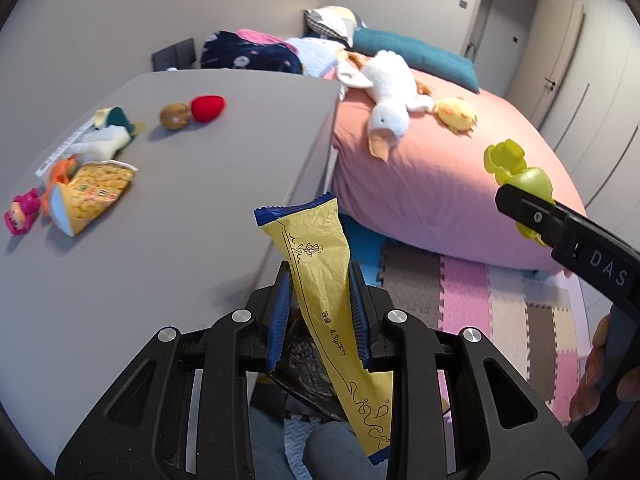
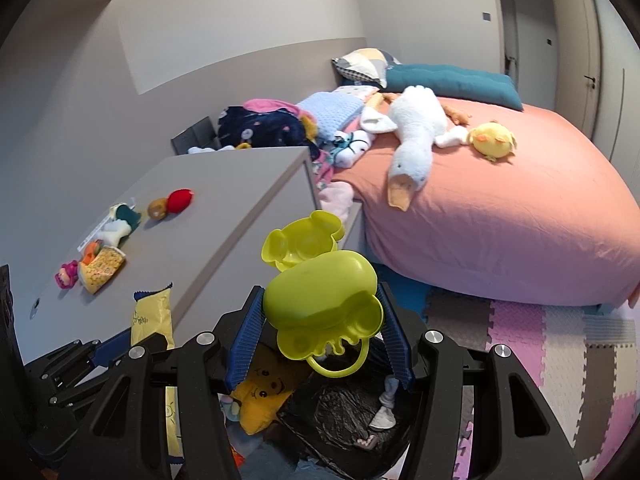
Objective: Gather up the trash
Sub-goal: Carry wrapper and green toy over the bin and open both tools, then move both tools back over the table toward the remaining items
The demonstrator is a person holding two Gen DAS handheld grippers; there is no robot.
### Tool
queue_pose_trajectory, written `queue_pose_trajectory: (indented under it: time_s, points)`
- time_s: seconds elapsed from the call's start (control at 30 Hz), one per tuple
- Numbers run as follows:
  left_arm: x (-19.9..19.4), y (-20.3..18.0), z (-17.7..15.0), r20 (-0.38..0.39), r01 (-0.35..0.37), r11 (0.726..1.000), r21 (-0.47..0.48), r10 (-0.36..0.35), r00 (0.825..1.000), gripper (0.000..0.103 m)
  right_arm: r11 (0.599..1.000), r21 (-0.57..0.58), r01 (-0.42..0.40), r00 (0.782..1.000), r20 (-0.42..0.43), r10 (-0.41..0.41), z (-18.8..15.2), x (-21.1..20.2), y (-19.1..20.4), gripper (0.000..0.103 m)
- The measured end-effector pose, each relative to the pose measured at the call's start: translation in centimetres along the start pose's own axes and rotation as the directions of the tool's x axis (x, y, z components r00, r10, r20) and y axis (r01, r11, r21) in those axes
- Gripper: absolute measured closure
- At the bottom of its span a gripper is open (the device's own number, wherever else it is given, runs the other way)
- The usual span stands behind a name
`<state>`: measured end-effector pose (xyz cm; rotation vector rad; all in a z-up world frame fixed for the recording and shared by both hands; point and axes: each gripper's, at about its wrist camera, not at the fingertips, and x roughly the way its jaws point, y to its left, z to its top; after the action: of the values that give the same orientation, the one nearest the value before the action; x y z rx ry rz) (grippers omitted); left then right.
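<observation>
My left gripper (image 1: 320, 300) is shut on a long yellow snack wrapper (image 1: 320, 264) with blue ends, held upright off the grey table's near right edge. It also shows in the right wrist view (image 2: 150, 314). My right gripper (image 2: 320, 308) is shut on a lime-green plastic clamshell case (image 2: 316, 288) with its lid open, held above a black trash bag (image 2: 340, 408). The case also shows in the left wrist view (image 1: 516, 172). A crumpled yellow snack bag (image 1: 92, 196) lies on the grey table (image 1: 208, 184) at the left.
Small toys sit on the table: a pink figure (image 1: 20, 216), a red plush (image 1: 206, 108), a brown ball (image 1: 174, 116). A pink bed (image 2: 500, 216) with a white goose plush (image 2: 412, 140) stands to the right. Foam floor mats (image 2: 560, 352) lie below.
</observation>
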<state>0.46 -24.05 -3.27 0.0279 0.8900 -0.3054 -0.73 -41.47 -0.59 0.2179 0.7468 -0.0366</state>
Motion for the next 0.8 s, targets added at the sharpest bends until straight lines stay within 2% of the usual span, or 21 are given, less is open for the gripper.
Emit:
queue_pose_trajectory:
  time_s: [0.1, 0.23, 0.3, 0.33, 0.37, 0.57, 0.73, 0.8]
  points:
    - [0.8, -0.7, -0.1, -0.024, 0.010, 1.000, 0.022, -0.010, 1.000, 0.075, 1.000, 0.020, 0.015, 1.000, -0.011, -0.014, -0.3, 0.4, -1.0, 0.046]
    - [2.6, -1.8, -0.6, -0.097, 0.050, 0.996, 0.068, -0.044, 0.994, 0.072, 0.999, 0.036, 0.032, 0.999, -0.039, -0.031, -0.8, 1.2, -1.9, 0.046]
    - [3.4, -2.0, -0.8, -0.121, 0.040, 0.997, 0.066, -0.032, 0.992, 0.037, 0.998, 0.034, 0.048, 0.997, -0.056, -0.046, -1.0, 1.7, -2.2, 0.035]
    - [3.6, -2.0, -0.9, -0.117, 0.034, 0.997, 0.063, -0.026, 0.993, 0.011, 0.998, 0.033, 0.054, 0.997, -0.053, -0.052, -1.1, 1.7, -2.3, 0.033]
    - [3.4, -1.9, -1.1, -0.091, 0.022, 0.998, 0.064, -0.017, 0.996, 0.009, 0.997, 0.032, 0.063, 0.997, -0.051, -0.061, -1.2, 1.7, -2.4, 0.030]
    - [2.9, -1.4, -1.0, -0.082, 0.002, 0.997, 0.075, 0.005, 0.997, 0.009, 0.993, 0.013, 0.116, 0.992, -0.046, -0.115, -1.4, 2.0, -2.0, 0.024]
    - [2.4, -0.8, -0.7, -0.070, -0.007, 0.997, 0.073, 0.012, 0.997, 0.009, 0.998, 0.012, 0.064, 0.998, -0.027, -0.064, -1.3, 1.7, -1.6, 0.023]
    - [2.2, -0.4, -0.7, -0.065, -0.008, 0.998, 0.069, 0.013, 0.998, 0.009, 0.998, -0.001, 0.057, 0.998, -0.020, -0.057, -1.1, 1.6, -1.2, 0.020]
